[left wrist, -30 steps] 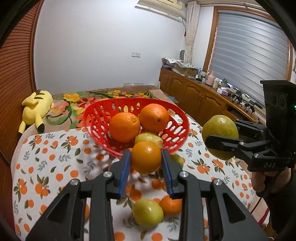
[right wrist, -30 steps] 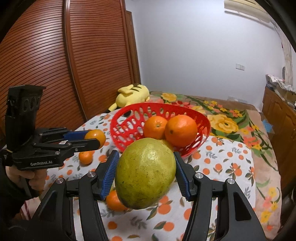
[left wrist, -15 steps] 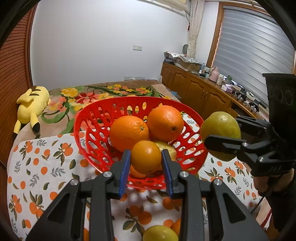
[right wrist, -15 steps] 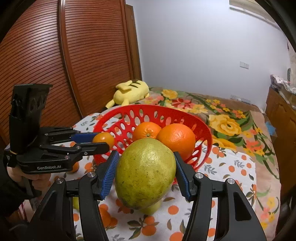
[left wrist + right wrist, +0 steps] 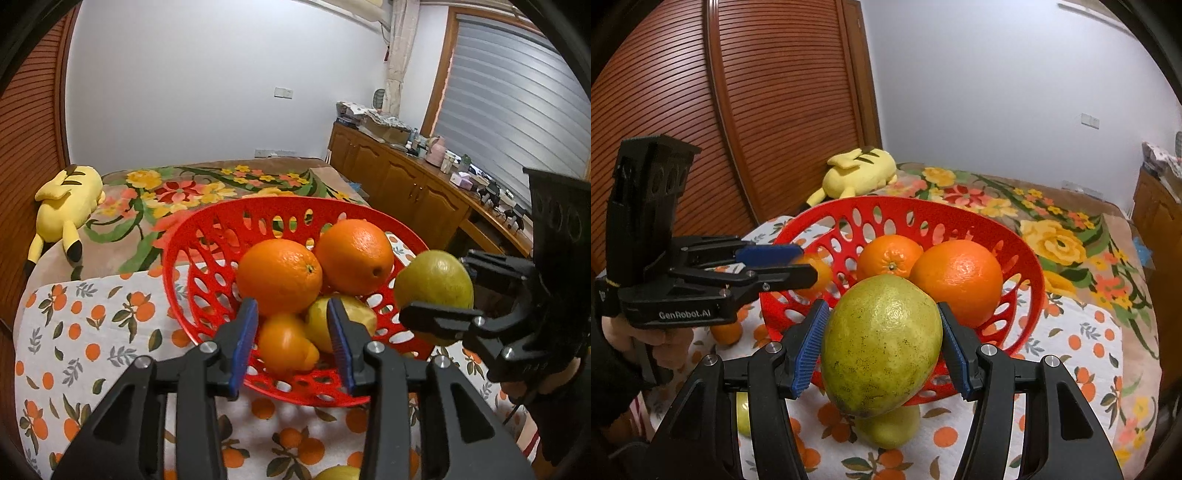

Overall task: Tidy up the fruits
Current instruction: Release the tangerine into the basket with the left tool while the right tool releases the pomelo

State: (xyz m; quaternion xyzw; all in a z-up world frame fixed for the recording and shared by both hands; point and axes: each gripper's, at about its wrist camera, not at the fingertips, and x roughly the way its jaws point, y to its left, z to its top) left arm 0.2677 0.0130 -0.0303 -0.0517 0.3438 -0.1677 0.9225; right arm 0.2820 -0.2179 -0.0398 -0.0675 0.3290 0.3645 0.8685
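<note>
A red perforated basket (image 5: 207,236) (image 5: 1027,258) stands on the orange-print cloth and holds two large oranges (image 5: 279,275) (image 5: 354,251) and a yellow-green fruit (image 5: 349,312). My left gripper (image 5: 291,339) is over the basket's near side with its jaws apart; a small blurred orange (image 5: 286,347) is between and below the pads, free of them. It also shows in the right wrist view (image 5: 816,275). My right gripper (image 5: 881,343) is shut on a big yellow-green pear-like fruit (image 5: 881,343) (image 5: 434,284) just outside the basket's rim.
Loose fruit lies on the cloth: a green one under the held fruit (image 5: 890,424), a small orange at the left (image 5: 727,332). A yellow plush toy (image 5: 66,203) lies on the flowered blanket behind. A wooden cabinet (image 5: 406,192) with clutter runs along the right.
My left gripper carried the small orange over the basket's near side, then opened; the orange is dropping out of it. My right gripper with the green fruit moved closer to the basket.
</note>
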